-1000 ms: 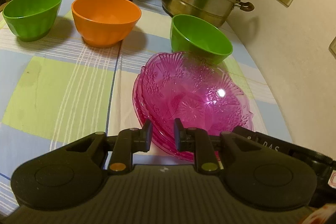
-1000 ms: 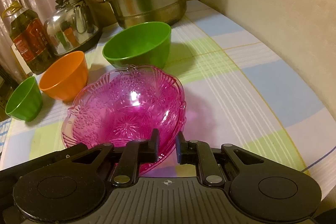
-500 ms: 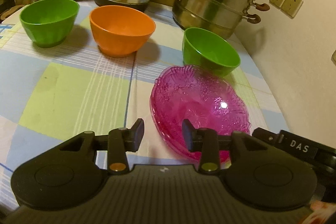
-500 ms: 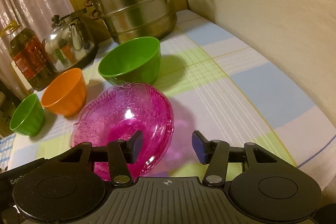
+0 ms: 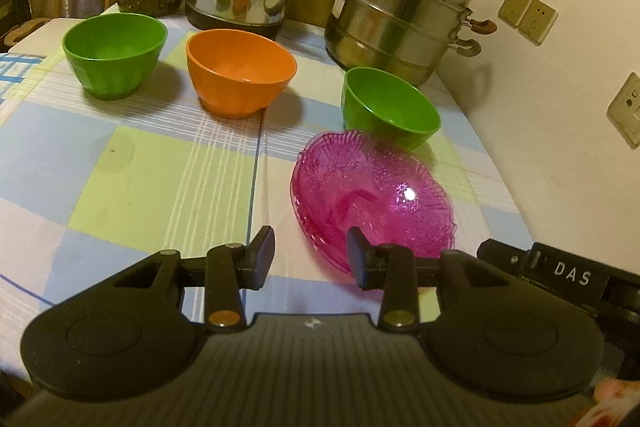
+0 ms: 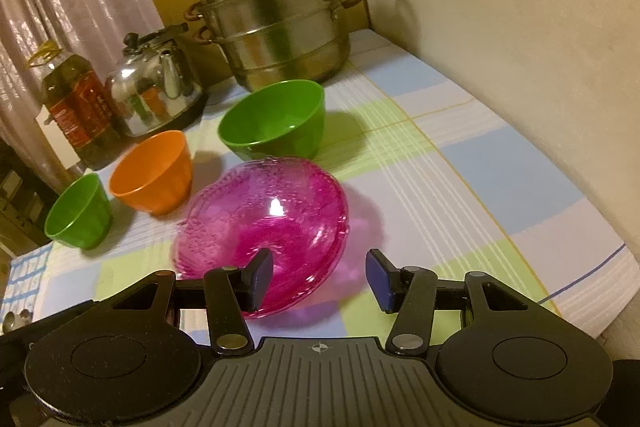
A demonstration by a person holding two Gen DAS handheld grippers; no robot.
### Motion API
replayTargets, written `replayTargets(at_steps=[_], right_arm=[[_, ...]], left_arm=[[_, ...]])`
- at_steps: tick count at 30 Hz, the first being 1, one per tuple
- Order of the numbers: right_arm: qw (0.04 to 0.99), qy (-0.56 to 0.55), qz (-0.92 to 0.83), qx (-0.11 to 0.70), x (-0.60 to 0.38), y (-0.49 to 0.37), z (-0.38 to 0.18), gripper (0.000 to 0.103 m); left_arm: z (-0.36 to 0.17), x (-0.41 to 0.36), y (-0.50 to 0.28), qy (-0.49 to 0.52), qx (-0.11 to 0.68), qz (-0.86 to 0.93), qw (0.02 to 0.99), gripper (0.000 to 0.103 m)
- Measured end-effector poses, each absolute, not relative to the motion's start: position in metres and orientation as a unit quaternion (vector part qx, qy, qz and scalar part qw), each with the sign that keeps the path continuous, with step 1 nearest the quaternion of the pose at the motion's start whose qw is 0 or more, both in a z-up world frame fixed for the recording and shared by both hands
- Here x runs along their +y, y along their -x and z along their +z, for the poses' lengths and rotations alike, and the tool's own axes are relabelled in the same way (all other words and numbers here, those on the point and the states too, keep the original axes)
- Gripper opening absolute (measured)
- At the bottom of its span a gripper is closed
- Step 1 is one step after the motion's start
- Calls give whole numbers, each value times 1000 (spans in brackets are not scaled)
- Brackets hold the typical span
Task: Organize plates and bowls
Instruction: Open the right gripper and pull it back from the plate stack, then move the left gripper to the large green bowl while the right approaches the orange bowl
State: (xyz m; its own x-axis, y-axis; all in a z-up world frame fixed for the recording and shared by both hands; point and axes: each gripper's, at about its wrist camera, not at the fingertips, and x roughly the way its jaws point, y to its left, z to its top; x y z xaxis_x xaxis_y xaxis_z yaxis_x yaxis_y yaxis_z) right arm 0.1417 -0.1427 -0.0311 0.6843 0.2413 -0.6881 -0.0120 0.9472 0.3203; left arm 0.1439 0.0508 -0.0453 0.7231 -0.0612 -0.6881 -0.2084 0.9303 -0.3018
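Above pink plates (image 5: pixel 372 187): both tongs open, empty

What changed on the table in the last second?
Both grippers, left and right, let go of the pink plates, opened and pulled back and up. The plates stay stacked on the cloth; the green and orange bowls have not moved.

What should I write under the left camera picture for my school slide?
Open left gripper above the checked tablecloth, near stacked pink glass plates, with green and orange bowls behind.
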Motion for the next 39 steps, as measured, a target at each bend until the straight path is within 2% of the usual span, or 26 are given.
replayTargets(at_steps=[23,39], right_arm=[[906,-110,142,384,-79,-126,-5,52],[890,-78,232,385,17,-165,-5,52]], left_arm=[[-15,114,-111,185,341,94,917,35],[-20,217,-133,185,340,161,908,35]])
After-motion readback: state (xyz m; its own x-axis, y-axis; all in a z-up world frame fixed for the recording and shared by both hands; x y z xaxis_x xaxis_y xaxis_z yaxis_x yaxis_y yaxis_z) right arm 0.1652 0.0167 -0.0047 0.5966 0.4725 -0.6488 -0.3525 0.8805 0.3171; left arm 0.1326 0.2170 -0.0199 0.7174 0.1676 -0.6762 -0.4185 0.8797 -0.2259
